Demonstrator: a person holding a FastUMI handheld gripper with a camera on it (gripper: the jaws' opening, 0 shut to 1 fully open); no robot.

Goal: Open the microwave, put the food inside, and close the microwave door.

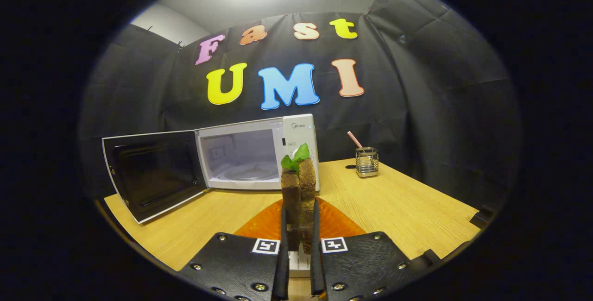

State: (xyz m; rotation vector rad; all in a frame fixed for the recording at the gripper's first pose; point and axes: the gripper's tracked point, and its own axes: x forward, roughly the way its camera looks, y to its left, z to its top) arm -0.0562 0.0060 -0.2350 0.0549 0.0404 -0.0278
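Observation:
A brown sandwich (pixel 299 190) with green leaves poking out at its top stands on end between my fingers. My gripper (pixel 299 217) is shut on the sandwich, holding it above an orange plate (pixel 264 224) on the wooden table (pixel 394 203). Beyond the sandwich stands a white microwave (pixel 296 127). Its dark-windowed door (pixel 153 173) is swung wide open to the left, and the pale cavity with a glass turntable (pixel 248 171) is exposed.
A wire-mesh holder (pixel 367 162) with a striped straw stands on the table to the right of the microwave, and a small dark disc (pixel 350 167) lies beside it. The table's edges run close on the left and right.

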